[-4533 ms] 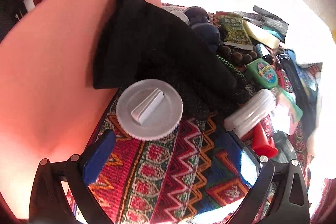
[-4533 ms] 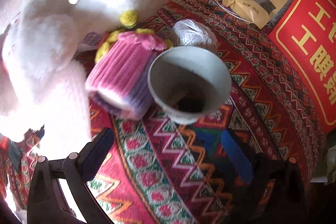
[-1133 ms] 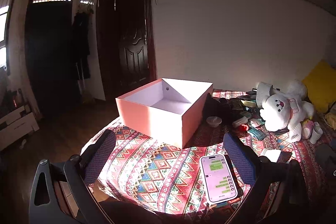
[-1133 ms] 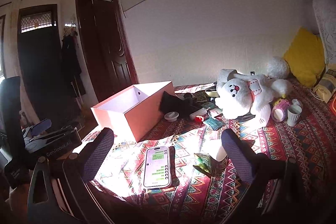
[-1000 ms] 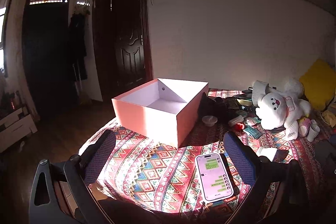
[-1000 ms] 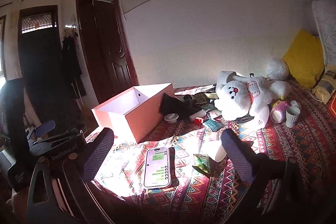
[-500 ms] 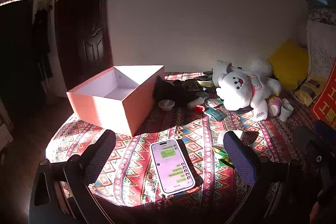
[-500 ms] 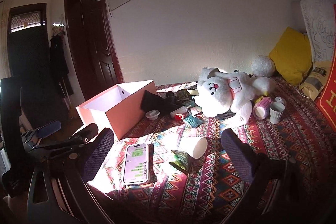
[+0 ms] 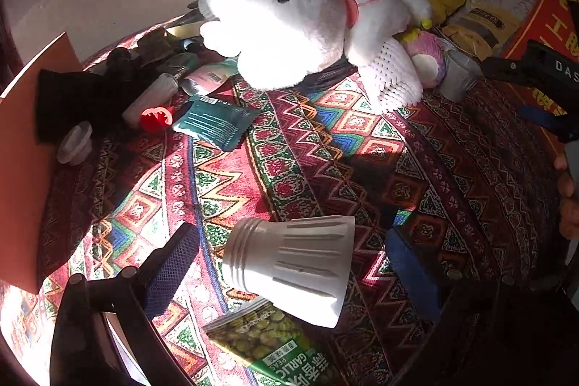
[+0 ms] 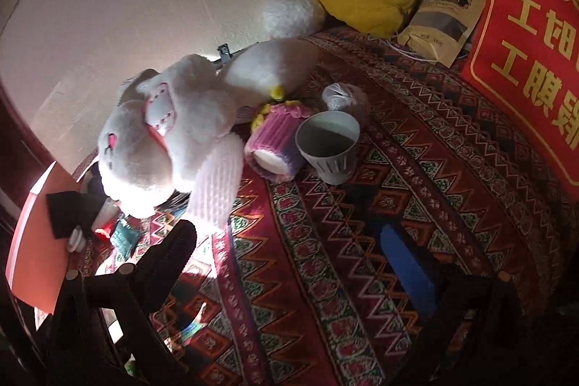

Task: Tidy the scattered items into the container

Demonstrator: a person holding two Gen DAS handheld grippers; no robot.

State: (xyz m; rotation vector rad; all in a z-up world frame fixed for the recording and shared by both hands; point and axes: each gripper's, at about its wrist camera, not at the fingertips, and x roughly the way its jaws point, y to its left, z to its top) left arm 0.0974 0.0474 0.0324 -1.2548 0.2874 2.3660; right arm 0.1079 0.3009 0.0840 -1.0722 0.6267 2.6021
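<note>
Both grippers have dropped from a room-wide view to just above the patterned cloth. Pink box sits at the cloth's left edge, nothing visibly packed yet. Left gripper, jaws apart, now straddles a tipped white cup lying on a pea packet: likely first pick. Right gripper, jaws apart, empty, faces an upright cup beside the plush.

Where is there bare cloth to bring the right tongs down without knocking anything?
Bare cloth lies ahead of the open right tongs, between the upright grey cup and the red banner. Left is crowded: plush rabbit, pink knitted roll, packets beside the orange box.
</note>
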